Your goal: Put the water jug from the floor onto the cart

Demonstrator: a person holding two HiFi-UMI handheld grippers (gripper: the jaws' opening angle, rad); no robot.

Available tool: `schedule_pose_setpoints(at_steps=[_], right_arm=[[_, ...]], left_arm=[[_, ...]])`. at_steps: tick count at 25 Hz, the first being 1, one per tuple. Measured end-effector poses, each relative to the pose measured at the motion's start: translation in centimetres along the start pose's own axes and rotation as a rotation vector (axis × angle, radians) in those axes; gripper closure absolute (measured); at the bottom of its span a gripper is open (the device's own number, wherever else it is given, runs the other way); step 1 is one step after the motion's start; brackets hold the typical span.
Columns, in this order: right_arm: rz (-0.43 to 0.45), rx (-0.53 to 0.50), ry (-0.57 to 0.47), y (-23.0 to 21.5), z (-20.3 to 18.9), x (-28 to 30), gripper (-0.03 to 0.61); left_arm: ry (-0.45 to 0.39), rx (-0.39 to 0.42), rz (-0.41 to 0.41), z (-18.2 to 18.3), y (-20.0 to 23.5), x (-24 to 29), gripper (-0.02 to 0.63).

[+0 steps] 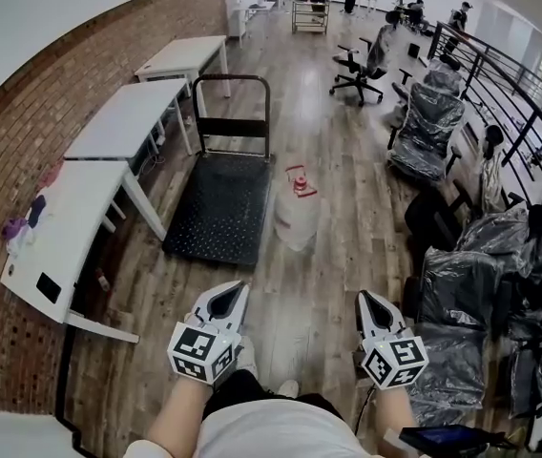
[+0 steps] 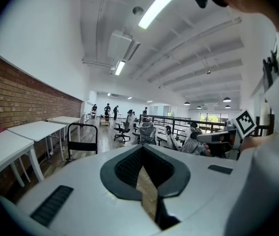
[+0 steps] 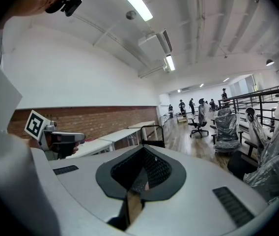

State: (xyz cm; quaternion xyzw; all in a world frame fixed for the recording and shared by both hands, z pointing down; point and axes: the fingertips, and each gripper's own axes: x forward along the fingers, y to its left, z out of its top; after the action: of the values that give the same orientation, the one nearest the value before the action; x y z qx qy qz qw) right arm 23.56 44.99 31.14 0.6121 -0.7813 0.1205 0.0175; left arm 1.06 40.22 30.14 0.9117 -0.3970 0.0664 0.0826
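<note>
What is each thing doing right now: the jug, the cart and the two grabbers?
water jug: upright on the floor beside the cart, red top on, not yet loaded.
cart: deck bare, handle standing up.
left gripper: jaws together, holding nothing.
right gripper: jaws together, holding nothing.
</note>
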Motion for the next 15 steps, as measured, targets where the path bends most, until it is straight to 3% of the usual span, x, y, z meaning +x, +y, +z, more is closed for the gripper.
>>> schedule_pose_setpoints(at_steps=[7, 15], right_arm=[[-0.008, 0.006, 0.012, -1.5, -0.4, 2.2, 0.577], [-0.017, -0.016, 0.017, -2.8, 1.3, 7.4, 0.577]], left_arm=[[0.01, 0.0, -0.034, -0.1, 0.6, 3.4, 0.614], [-0.003, -0.01, -0.061, 1.6, 4.2, 8.4, 0.614]])
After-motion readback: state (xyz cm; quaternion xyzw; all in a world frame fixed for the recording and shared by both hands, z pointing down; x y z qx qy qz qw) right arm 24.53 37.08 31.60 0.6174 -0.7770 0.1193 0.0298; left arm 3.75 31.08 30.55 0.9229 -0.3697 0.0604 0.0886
